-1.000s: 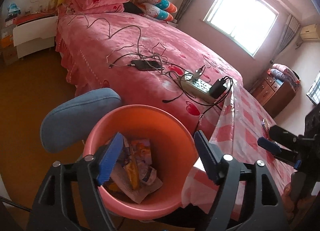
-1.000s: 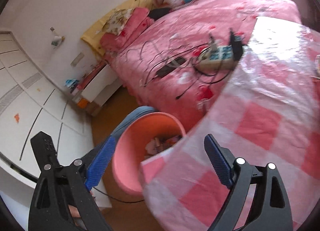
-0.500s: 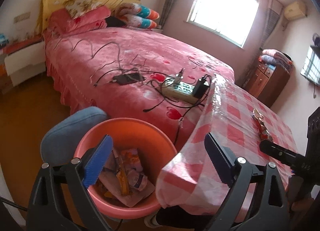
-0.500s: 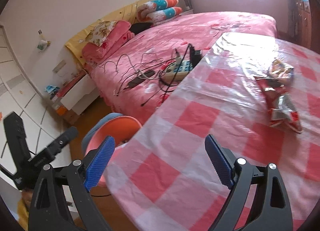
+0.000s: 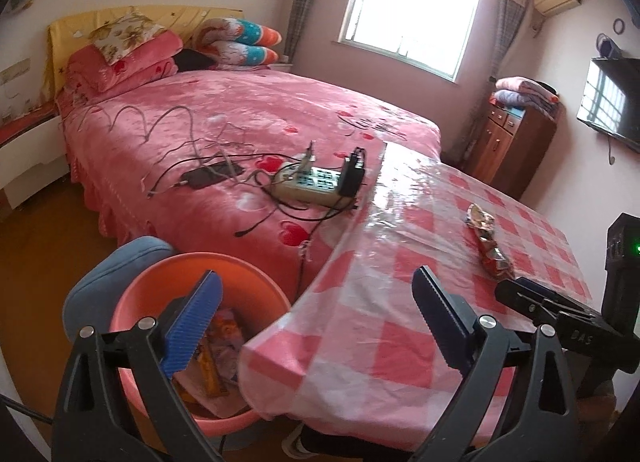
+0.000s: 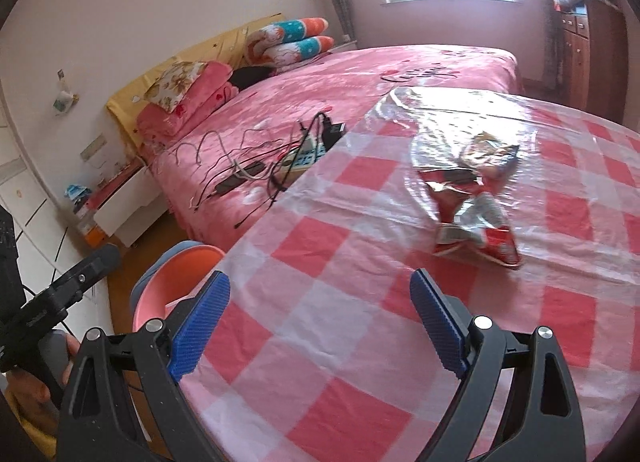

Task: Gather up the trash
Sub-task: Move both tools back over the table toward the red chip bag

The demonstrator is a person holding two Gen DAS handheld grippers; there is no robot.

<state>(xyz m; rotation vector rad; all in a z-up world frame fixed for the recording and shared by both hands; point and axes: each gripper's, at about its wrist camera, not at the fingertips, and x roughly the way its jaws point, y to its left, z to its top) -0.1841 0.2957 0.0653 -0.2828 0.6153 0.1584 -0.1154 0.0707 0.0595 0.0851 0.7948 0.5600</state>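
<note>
Crumpled red and silver snack wrappers (image 6: 476,217) lie on the table with the red-and-white checked cloth (image 6: 352,346); the left wrist view shows them far right (image 5: 490,250). My right gripper (image 6: 320,277) hovers open over the cloth, short of the wrappers, with nothing between its fingers. My left gripper (image 5: 316,276) hangs over the table corner (image 5: 360,326) and the orange-pink bin (image 5: 168,266), its jaws opening and empty. Several wrappers (image 5: 220,342) lie inside the bin, which stands on the floor left of the table.
A pink bed holds a power strip (image 5: 316,181), a phone (image 5: 212,175) and tangled cables right beside the table edge. A blue padded chair back (image 5: 108,274) touches the bin. A wooden cabinet (image 5: 508,141) stands at the far right, a white nightstand (image 5: 28,149) at the left.
The left gripper rose from over the bin, shifted right toward the table, and its jaws widened. The right gripper swung from the bin side over the table, bringing the wrappers into view.
</note>
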